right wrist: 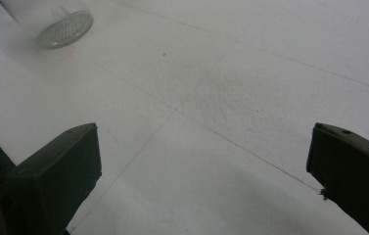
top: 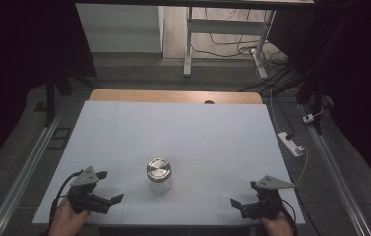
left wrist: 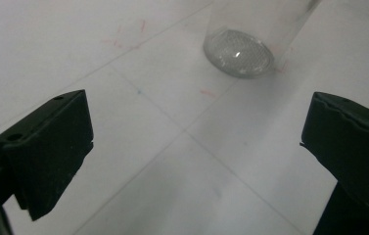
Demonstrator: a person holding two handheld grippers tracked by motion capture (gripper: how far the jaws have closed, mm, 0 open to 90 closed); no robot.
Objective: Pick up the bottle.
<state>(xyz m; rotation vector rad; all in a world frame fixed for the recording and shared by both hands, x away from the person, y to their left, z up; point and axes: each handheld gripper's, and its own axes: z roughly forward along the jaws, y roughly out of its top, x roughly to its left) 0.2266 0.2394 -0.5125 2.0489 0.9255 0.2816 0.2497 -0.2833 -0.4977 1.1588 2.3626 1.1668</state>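
Note:
A clear glass jar [top: 159, 175] with a silver metal lid stands upright on the white table [top: 173, 128], near the middle of its front half. Its textured base appears in the left gripper view as the jar [left wrist: 238, 51] and in the right gripper view as the jar [right wrist: 64, 27]. My left gripper [top: 110, 186] rests at the front left, open, jaws pointing toward the jar, nothing between them. My right gripper [top: 244, 194] is at the front right, open and empty. In their own views the left gripper [left wrist: 194, 147] and the right gripper [right wrist: 204, 161] show wide-apart jaws over bare table.
A white power strip [top: 291, 143] with a cable lies on the floor by the table's right edge. Metal rails [top: 23, 172] run along both sides. A desk frame [top: 225, 34] and loose cables stand beyond the far edge.

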